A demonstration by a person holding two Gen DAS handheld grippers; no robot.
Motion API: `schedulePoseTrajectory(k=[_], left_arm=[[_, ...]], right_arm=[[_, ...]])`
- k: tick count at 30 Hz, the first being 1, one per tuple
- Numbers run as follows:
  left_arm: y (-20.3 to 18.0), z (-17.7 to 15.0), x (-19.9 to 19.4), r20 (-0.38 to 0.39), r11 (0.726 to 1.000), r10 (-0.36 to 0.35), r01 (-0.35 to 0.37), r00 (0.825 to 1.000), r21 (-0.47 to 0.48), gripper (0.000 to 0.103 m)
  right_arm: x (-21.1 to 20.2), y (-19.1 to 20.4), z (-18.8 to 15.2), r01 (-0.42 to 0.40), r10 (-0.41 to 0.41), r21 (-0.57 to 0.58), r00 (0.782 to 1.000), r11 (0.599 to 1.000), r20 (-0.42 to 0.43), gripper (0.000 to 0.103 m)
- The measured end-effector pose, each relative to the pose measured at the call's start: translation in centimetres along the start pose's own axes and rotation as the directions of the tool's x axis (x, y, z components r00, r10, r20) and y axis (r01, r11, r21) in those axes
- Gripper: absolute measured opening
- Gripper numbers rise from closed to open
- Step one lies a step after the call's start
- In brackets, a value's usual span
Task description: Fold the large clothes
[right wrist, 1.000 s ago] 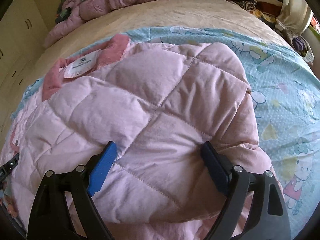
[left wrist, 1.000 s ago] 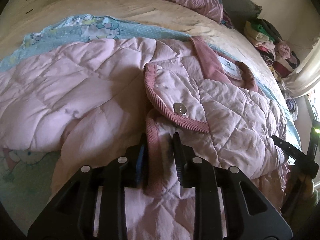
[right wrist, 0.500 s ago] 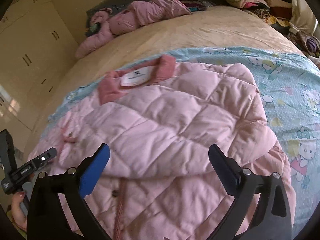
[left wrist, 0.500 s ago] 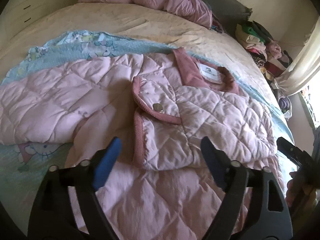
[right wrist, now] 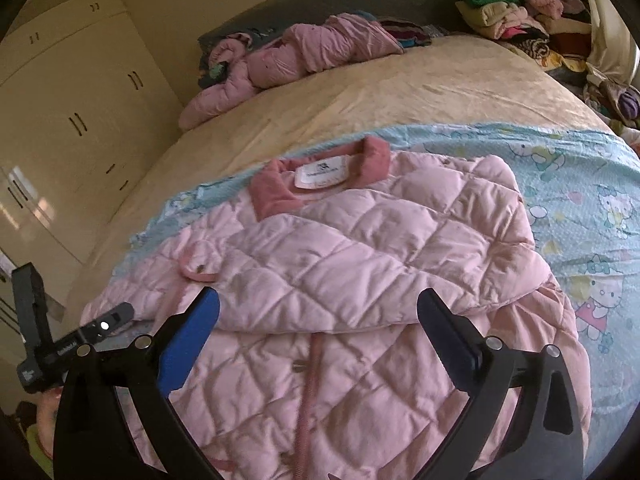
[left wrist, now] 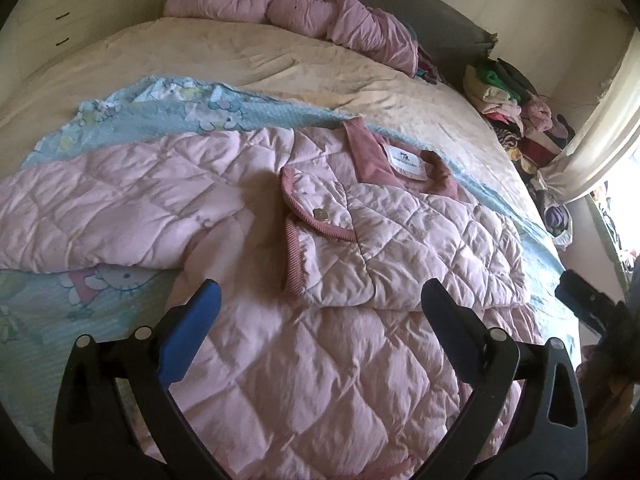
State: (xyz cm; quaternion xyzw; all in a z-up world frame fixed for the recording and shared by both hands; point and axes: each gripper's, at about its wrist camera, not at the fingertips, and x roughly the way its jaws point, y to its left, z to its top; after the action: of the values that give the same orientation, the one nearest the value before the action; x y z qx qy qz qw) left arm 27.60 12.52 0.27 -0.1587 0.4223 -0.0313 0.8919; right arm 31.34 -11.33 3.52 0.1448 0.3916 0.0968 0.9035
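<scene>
A pink quilted jacket (left wrist: 320,360) lies front up on a light blue cartoon-print sheet (left wrist: 36,320) on the bed. One sleeve (left wrist: 420,248) is folded across the chest, its ribbed cuff with a metal snap (left wrist: 320,214) near the middle. The other sleeve (left wrist: 100,216) lies spread out to the left. The darker pink collar with a white label (right wrist: 320,172) points to the far side. My left gripper (left wrist: 320,292) hovers above the jacket's lower front, its jaws opening with nothing between them. My right gripper (right wrist: 318,298) hangs open over the folded sleeve (right wrist: 360,264), touching nothing.
A beige bedspread (left wrist: 280,60) covers the far half of the bed. A second pink jacket (left wrist: 320,12) is heaped by the grey headboard. Stacked clothes (left wrist: 508,92) sit at the far right beside a curtain (left wrist: 600,132). Cream wardrobes (right wrist: 60,120) line the left wall.
My left gripper let go of the jacket's ribbed edge and opened wide. Both grippers drew back and upward from the jacket, so more of the bed shows. The folded sleeve stays in place.
</scene>
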Motion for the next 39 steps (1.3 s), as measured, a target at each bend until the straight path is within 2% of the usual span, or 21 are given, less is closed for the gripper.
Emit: schedulePoseTrajectory(k=[6, 18, 28, 34, 39], left_arm=[[1.4, -0.3, -2.1, 0.024, 1.000, 0.011, -0.011, 1.000, 0.005, 0.093], [6.3, -1.0, -6.2, 0.070, 0.999, 0.015, -0.012, 0.997, -0.046, 0.093], [10.4, -1.6, -9.2, 0.095, 0.995, 0.023, -0.014, 0.995, -0.096, 0.093], [13.0, -2.1, -10.3, 0.110, 0.990, 0.058, -0.043, 0.992, -0.132, 0.093], [15.5, -2.4, -11.1, 0.123, 0.981, 0.120, -0.099, 0.985, -0.166, 0.093]], right_arm=[[-1.7, 3.5, -0.2, -0.028, 0.028, -0.027, 0.999, 0.999, 0.025, 0.099], [-3.7, 10.8, -0.7, -0.082, 0.088, -0.087, 0.994, 0.993, 0.063, 0.099], [-4.2, 15.1, -1.3, -0.116, 0.125, -0.109, 0.989, 0.987, 0.083, 0.099], [-3.8, 18.0, -1.5, -0.145, 0.155, -0.127, 0.985, 0.981, 0.078, 0.099], [-3.0, 20.7, -1.6, -0.167, 0.179, -0.169, 0.982, 0.971, 0.060, 0.099]])
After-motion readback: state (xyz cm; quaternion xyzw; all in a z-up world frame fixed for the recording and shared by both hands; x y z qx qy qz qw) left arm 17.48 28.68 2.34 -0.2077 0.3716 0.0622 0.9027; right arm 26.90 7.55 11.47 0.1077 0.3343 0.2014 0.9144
